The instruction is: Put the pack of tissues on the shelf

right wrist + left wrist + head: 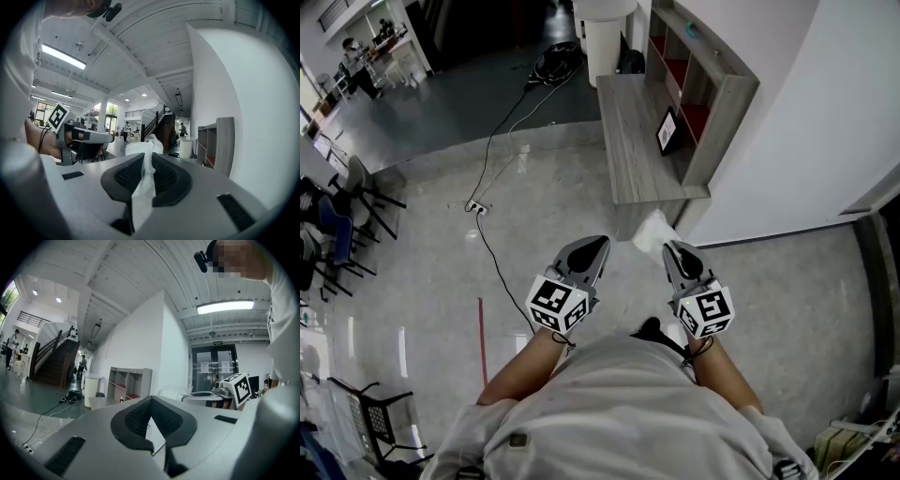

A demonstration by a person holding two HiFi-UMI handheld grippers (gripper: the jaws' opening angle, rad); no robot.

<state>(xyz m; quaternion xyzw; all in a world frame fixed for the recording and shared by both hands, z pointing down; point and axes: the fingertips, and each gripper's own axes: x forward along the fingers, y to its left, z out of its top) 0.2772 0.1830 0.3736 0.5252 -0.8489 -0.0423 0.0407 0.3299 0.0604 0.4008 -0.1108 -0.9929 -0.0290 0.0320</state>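
Note:
In the head view my right gripper (667,246) is shut on the white pack of tissues (652,232), which juts past its tips just short of the bench's near end. The right gripper view shows the pack (146,146) bulging beyond the gripper (151,155), its thin wrapper pinched between the dark pads. My left gripper (598,242) hangs level beside it, its jaws together and empty (151,399). The wooden cubby shelf (705,94) stands ahead against the white wall, and shows in both gripper views (126,383) (216,145).
A low wooden bench (633,159) runs along the shelf, with a small dark frame (667,131) on it. Beyond it stands a white bin (605,42). A cable and power strip (476,208) lie on the floor to the left, near chairs (347,220).

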